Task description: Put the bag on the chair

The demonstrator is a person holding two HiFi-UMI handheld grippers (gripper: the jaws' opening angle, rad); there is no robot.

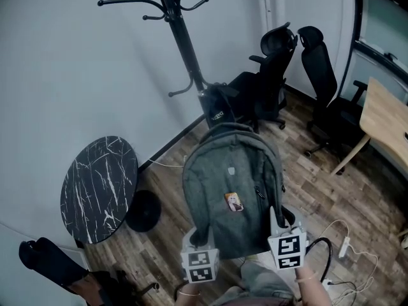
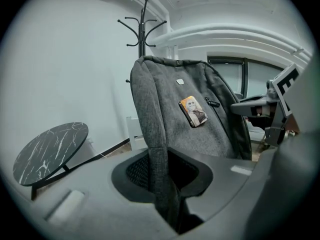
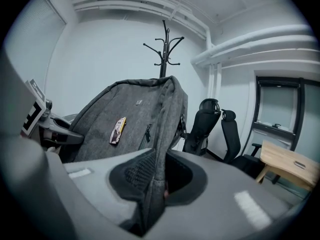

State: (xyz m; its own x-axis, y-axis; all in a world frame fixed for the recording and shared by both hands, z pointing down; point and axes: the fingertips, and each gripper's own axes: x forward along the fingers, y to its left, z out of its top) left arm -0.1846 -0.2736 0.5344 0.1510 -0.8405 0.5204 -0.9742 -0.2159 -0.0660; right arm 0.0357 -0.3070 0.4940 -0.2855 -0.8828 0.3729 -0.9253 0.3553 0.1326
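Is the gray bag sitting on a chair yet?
No, the bag is held up: left tool and right tool grip its fabric; the chairs stand behind.

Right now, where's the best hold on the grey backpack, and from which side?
Its two side edges near the bottom end, approached from the person's side. The backpack is soft and wide, held front-up. The left gripper and right gripper are each shut on a fold of fabric there, which likely keeps it spread and level.

Office: 2 black swivel chairs [image 1: 273, 75], coat stand [image 1: 182, 40], wooden desk [image 1: 386, 116].
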